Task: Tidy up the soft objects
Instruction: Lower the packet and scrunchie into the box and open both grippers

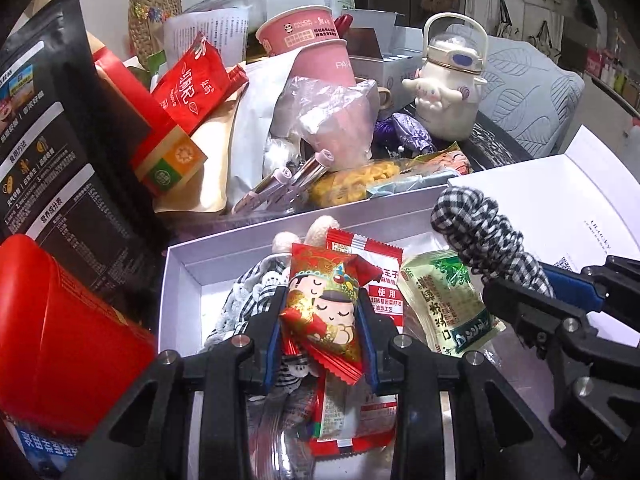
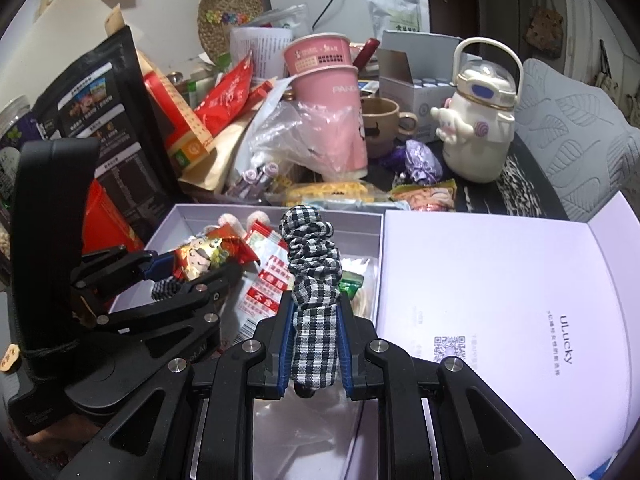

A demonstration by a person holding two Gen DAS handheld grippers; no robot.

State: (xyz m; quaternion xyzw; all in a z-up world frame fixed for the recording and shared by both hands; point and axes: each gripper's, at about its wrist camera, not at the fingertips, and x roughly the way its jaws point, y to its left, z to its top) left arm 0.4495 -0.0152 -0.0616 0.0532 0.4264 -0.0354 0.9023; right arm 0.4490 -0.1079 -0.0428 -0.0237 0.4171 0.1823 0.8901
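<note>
Two grippers in view. Left gripper (image 1: 324, 316), low centre of the left wrist frame, clamped narrow on one red cartoon packet (image 1: 326, 300), held over the open white box (image 1: 176, 276). Right gripper (image 2: 314, 344), low centre of the right wrist frame, clamped narrow on one checked scrunchie (image 2: 314, 276), standing upright between the blue pads (image 2: 285, 344) over the same box's right part.

Inside the box: one red-and-white sachet (image 1: 374, 280), one green sachet (image 1: 446, 300), one checked lace cloth (image 1: 244, 304) under the left gripper, and two pale fuzzy knobs (image 1: 322, 228) at the far wall. Box lid (image 2: 500, 300) lay open to the right, one QR code on it.

Behind, across the upper frame: two stacked pink cups (image 2: 332, 100), one brown mug (image 2: 380, 124), one cream kettle-shaped bottle (image 2: 476, 128), one black pouch (image 2: 100, 112), one woven mat (image 2: 230, 12) on the wall.
</note>
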